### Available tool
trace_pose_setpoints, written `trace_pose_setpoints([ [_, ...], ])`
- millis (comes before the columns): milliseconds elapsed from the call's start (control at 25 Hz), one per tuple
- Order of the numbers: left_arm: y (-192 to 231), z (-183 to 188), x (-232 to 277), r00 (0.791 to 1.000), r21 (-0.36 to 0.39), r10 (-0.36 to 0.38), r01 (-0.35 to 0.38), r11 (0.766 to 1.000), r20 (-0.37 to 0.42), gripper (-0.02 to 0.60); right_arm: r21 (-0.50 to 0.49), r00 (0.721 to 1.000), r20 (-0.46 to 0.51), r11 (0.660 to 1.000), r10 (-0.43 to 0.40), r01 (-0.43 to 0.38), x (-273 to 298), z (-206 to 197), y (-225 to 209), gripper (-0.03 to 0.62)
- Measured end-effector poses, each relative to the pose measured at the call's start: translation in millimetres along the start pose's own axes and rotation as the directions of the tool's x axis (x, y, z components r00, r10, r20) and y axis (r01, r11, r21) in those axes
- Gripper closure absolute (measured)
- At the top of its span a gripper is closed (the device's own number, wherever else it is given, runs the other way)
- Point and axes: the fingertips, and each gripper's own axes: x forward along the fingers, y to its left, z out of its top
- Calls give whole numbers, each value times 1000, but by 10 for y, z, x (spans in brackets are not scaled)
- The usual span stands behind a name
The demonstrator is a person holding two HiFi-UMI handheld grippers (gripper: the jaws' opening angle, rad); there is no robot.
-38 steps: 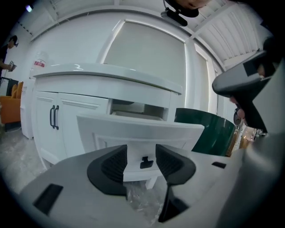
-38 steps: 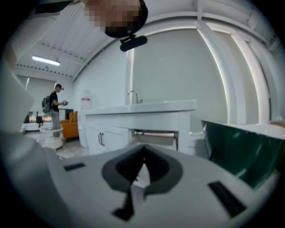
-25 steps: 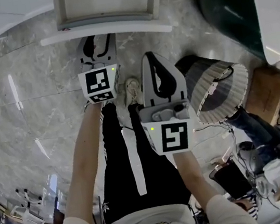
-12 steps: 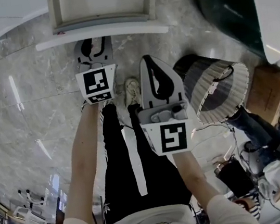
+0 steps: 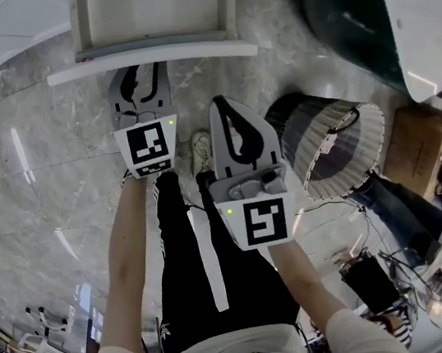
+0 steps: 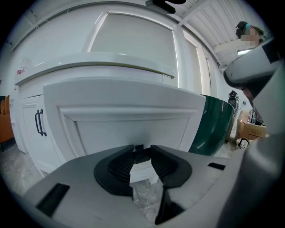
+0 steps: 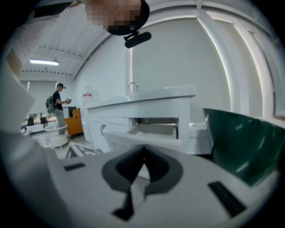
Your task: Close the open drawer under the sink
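The white drawer (image 5: 153, 60) stands pulled out from the cabinet under the sink, its front panel (image 6: 129, 124) filling the left gripper view. My left gripper (image 5: 137, 75) is right at that front panel. Its jaws stand narrow, and a small dark handle (image 6: 141, 153) sits pinched between the pads. My right gripper (image 5: 233, 120) hangs farther back and to the right, apart from the drawer, shut with nothing in it. From the right gripper view (image 7: 143, 158) the open drawer (image 7: 156, 131) shows below the counter and the faucet (image 7: 132, 84).
A dark green tub (image 5: 353, 9) stands right of the drawer. A pleated lampshade (image 5: 332, 141) lies on the marble floor beside my right gripper. A cabinet door with a black handle (image 6: 40, 122) is at the left. A cardboard box (image 5: 424, 147) and a seated person are at the right.
The left gripper's jaws have narrowed onto the dark handle at the drawer front, and the gripper has rolled slightly. The right gripper has kept still.
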Motion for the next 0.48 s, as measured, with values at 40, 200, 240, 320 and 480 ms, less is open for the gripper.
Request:
trace_pose_setpoints([
  [40, 4, 96, -22, 1000, 9, 2, -2, 1000, 24, 443, -3, 1000, -1, 1000, 4, -4, 3, -6, -4, 565],
  [200, -81, 302, -23, 999, 37, -20, 18, 999, 45, 443, -1, 1000, -1, 1000, 6, -6, 2, -36, -30, 565],
  [240, -99, 284, -9, 999, 35, -21, 20, 999, 35, 443, 2, 1000, -2, 1000, 5, -5, 4, -36, -28, 565],
  [320, -95, 260, 13, 999, 31, -12, 11, 999, 34, 443, 3, 1000, -1, 1000, 8, -8, 23, -20, -12, 565],
  [480, -76, 269, 34, 1000, 33, 0, -1, 999, 29, 444, 0, 1000, -4, 1000, 14, -14, 84, -32, -14, 565],
])
